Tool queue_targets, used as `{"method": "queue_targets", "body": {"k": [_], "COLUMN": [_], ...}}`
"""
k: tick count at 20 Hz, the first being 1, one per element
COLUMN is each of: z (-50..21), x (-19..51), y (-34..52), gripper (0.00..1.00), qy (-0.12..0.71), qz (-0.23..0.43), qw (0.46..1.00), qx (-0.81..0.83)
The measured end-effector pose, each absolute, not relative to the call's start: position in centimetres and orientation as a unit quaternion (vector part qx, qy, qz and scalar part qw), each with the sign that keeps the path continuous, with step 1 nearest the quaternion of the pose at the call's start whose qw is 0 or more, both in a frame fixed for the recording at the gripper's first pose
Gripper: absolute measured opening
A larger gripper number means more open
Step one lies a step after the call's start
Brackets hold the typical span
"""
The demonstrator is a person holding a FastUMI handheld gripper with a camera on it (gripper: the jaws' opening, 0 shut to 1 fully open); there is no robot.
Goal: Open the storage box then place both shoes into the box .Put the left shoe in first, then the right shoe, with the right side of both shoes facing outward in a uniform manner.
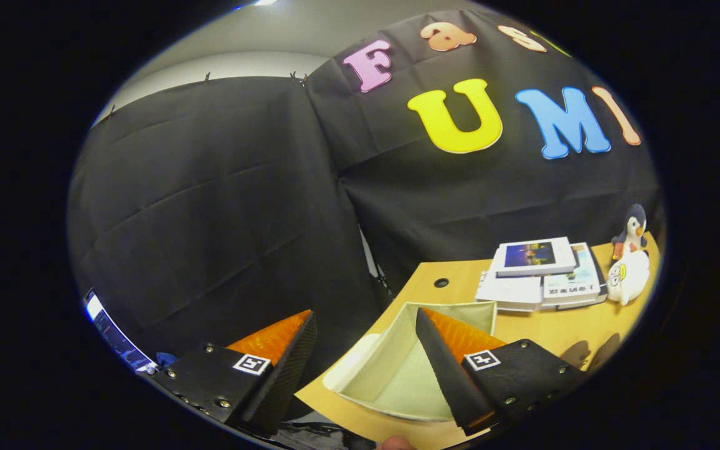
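Tongs [366,325] hanging spread wide, gripping nothing; pale-green fabric storage box [391,375] lying open on wooden desk [560,328]; next, likely fetching left shoe

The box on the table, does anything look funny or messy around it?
Nothing looks spilled or broken. The pale fabric box sits open and empty at the wooden table's corner, partly behind the open tongs, which hold nothing. Beyond it, the books are stacked slightly unevenly beside two penguin toys.
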State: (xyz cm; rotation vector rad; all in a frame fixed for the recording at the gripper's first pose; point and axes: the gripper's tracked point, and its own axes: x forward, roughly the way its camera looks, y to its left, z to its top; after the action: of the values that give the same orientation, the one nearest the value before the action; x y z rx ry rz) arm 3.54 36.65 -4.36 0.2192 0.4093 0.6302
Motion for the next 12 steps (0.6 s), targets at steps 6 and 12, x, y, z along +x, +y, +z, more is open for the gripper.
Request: {"method": "queue_targets", "body": {"k": [6,12], "z": [-6.1,-9.8], "x": [6.0,7.1], "y": [26.0,17.4], "gripper": [0.97,0.97], "qy": [0.178,0.179], "qz": [0.218,0.154], "qw": [0.959,0.972], "qx": [0.042,0.009]}}
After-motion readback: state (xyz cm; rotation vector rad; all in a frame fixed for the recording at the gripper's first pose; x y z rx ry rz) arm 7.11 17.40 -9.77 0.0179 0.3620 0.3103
